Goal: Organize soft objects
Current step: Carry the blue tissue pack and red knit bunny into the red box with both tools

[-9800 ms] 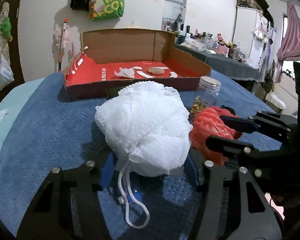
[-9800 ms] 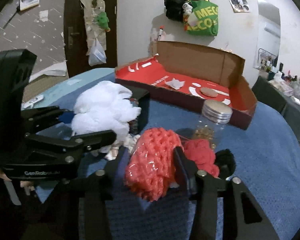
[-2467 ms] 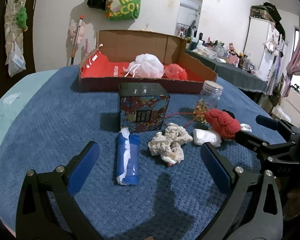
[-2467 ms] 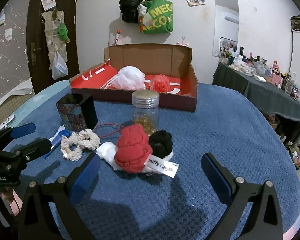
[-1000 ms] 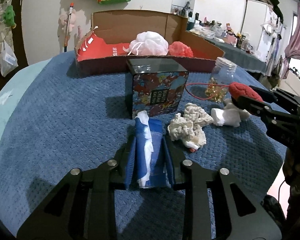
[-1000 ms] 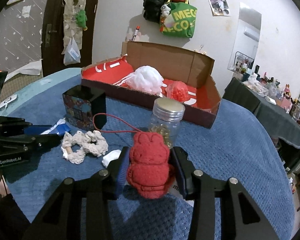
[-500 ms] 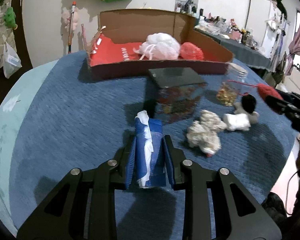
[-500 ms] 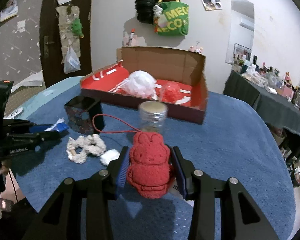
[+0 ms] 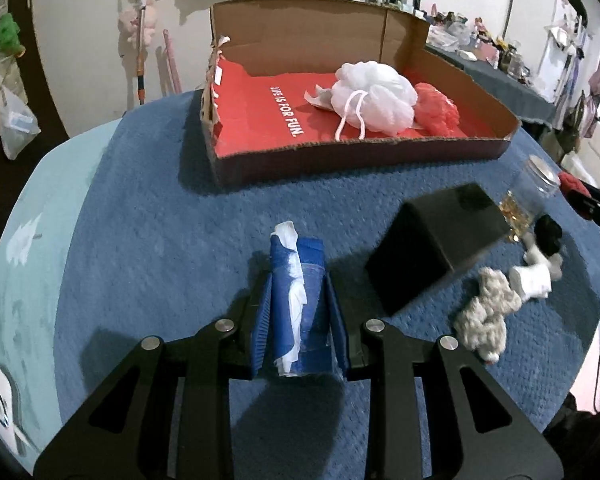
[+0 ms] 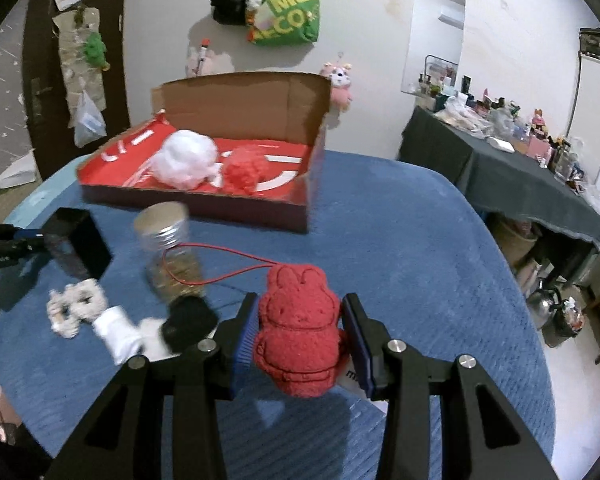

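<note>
L tool [image 9: 298, 320] grips blue tissue pack [image 9: 298, 300]; only R view shows R tool [image 10: 300, 344] clamping red bunny [image 10: 298, 328].

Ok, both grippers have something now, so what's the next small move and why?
Probably carry both toward the cardboard box and release inside. The left gripper is shut on the blue tissue pack, the right gripper on the red bunny plush, and the white mesh puff and red mesh puff already lie there.

- You are working in a lived-in home room.
- A green tote bag [image 10: 286, 10] is hanging on the wall.
- Cosmetics bottles [image 10: 460, 92] are crowding a side table [image 10: 512, 176].
</note>
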Demonstrator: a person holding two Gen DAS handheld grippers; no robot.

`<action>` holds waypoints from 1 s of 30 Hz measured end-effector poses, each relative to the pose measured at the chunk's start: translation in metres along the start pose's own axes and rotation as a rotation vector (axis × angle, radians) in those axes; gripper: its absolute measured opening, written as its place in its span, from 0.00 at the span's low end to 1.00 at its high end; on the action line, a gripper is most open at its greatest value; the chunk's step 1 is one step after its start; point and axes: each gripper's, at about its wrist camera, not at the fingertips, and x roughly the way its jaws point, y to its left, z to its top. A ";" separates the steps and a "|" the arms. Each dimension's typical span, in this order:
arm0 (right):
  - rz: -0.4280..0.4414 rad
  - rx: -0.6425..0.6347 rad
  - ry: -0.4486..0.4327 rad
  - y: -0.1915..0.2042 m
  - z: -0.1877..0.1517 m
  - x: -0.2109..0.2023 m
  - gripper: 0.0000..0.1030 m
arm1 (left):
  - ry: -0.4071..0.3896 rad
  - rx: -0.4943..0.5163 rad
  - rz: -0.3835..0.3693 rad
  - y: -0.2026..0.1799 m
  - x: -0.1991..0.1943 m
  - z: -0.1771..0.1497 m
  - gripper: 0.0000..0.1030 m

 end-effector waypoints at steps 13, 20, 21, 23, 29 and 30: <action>0.053 -0.031 -0.001 -0.002 0.038 0.028 0.44 | 0.001 0.053 -0.106 0.003 0.005 0.046 0.25; 0.127 -0.024 -0.041 0.010 0.064 0.030 0.44 | -0.009 0.069 -0.152 -0.003 0.010 0.068 0.25; 0.136 -0.024 -0.046 0.012 0.068 0.030 0.44 | -0.010 0.071 -0.158 -0.004 0.011 0.072 0.25; 0.149 -0.024 -0.051 0.016 0.075 0.033 0.44 | -0.008 0.074 -0.168 -0.007 0.014 0.078 0.25; 0.140 -0.040 -0.011 0.030 0.095 0.054 0.44 | 0.002 0.074 -0.164 -0.011 0.026 0.099 0.25; 0.121 -0.056 0.001 0.034 0.099 0.058 0.44 | 0.006 0.074 -0.162 -0.011 0.029 0.102 0.25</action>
